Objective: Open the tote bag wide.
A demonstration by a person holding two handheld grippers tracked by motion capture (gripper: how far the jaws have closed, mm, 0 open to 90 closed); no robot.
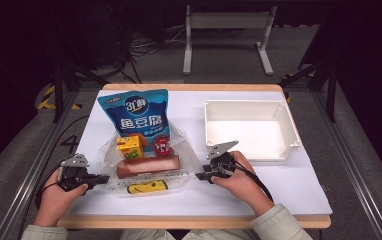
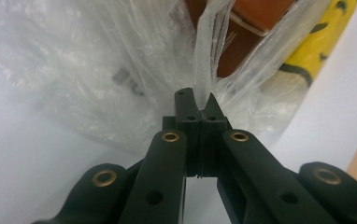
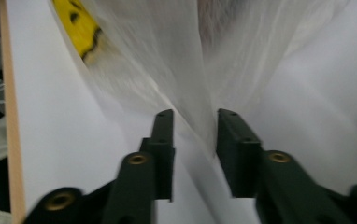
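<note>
In the high view, a clear plastic bag [image 1: 146, 167] lies on the white table [image 1: 259, 185], in its left half. Inside or on the bag there are a blue snack pouch [image 1: 136, 117] standing at the back, a small yellow carton [image 1: 130, 146], a long brown sausage [image 1: 148, 165] and a flat yellow packet [image 1: 147, 187] at the front. An empty white tray [image 1: 249, 129] stands at the right half of the table, apart from the bag. The left claw [image 1: 101, 179] is at the left edge of the bag, held by the person's left hand [image 1: 61, 192]. The right claw [image 1: 200, 175] is at the right edge of the bag, held by the right hand [image 1: 239, 180].

In the left gripper view, the left claw [image 2: 201, 105] is fully closed and it pinches a thin fold of the plastic bag [image 2: 120, 60] between its tips. Behind the film, the brown sausage [image 2: 242, 32] and the yellow packet [image 2: 317, 42] are seen at the upper right.

In the right gripper view, the right claw [image 3: 195, 126] is partly open, with a clear gap between its jaws. A fold of the plastic bag [image 3: 223, 56] runs down into this gap, but the pads do not press on it. The picture is blurred. The yellow packet [image 3: 81, 23] shows at the upper left, on the white table [image 3: 46, 116].
</note>
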